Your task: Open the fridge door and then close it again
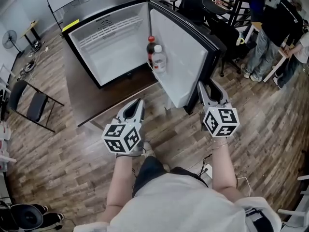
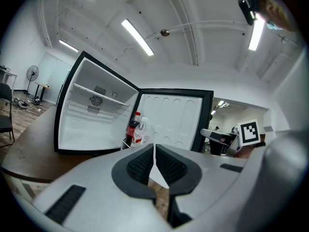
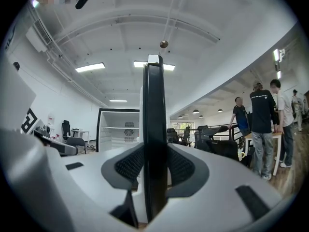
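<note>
Small fridge (image 1: 111, 52) on a dark surface (image 1: 91, 103), its door (image 1: 178, 52) swung wide to the right. The door is a stiff hinged panel, judged light to swing. Its shelf carries a cola bottle (image 1: 151, 46) and a water bottle (image 1: 159, 61), so a brisk shove could topple them. The free vertical edge (image 3: 154, 105) offers the most leverage. The right gripper (image 1: 208, 88), held level, has its fingers clamped on that edge. The left gripper (image 1: 137, 105), tilted slightly downward in front of the cabinet, has its fingers closed on nothing.
</note>
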Action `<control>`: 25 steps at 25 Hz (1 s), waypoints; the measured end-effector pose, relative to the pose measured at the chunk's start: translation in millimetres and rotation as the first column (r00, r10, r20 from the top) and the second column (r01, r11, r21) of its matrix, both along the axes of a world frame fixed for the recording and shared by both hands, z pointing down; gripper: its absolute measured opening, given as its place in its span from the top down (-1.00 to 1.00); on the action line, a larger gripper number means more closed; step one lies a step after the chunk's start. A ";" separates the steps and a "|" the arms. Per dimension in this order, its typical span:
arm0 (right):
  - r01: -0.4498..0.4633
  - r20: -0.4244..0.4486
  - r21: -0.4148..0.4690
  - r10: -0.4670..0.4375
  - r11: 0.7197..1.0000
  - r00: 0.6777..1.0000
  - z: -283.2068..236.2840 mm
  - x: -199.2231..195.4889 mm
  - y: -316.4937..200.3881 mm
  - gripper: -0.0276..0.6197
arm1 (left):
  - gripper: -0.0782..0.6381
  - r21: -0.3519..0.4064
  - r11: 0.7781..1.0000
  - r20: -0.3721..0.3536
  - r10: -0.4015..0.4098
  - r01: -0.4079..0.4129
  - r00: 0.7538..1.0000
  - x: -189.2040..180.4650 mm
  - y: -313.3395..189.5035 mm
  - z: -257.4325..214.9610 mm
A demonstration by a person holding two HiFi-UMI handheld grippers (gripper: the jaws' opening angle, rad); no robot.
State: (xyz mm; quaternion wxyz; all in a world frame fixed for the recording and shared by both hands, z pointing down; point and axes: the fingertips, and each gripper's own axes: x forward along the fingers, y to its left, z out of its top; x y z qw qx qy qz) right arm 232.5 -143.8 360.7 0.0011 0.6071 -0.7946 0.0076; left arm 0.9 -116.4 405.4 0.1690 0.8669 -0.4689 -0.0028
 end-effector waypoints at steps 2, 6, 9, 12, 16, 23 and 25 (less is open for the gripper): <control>0.013 -0.007 -0.004 -0.013 1.000 1.000 0.9 -9.6 2.8 0.48 | 0.74 -0.002 1.000 -0.001 -0.005 0.005 1.000 -2.6 2.0 1.5; 0.067 -0.002 -0.015 -0.067 0.998 0.998 3.9 -34.9 12.5 0.48 | 0.74 -0.014 1.000 -0.005 -0.026 0.025 1.000 -9.3 5.0 6.5; 0.116 0.007 -0.015 -0.116 0.993 0.993 3.8 -56.7 15.8 0.47 | 0.74 -0.021 0.999 -0.003 -0.036 0.036 0.999 -15.6 2.8 7.6; 0.139 0.004 -0.014 -0.139 0.990 0.990 3.2 -76.8 18.6 0.45 | 0.74 -0.020 0.999 -0.002 -0.046 0.046 0.999 -27.6 0.9 5.5; 0.146 -0.017 -0.045 -0.147 0.988 0.989 2.7 -100.0 20.2 0.43 | 0.74 -0.027 0.998 -0.002 -0.065 0.065 0.998 -47.2 -3.6 5.3; 0.177 -0.025 -0.046 -0.178 0.983 0.984 2.7 -151.8 21.0 0.36 | 0.74 -0.035 0.997 -0.009 -0.071 0.071 0.997 -80.1 -13.7 7.3; 0.210 -0.026 -0.049 -0.211 0.977 0.977 3.2 -169.0 23.9 0.37 | 0.74 -0.035 0.997 -0.007 -0.066 0.066 0.998 -90.0 -15.4 8.4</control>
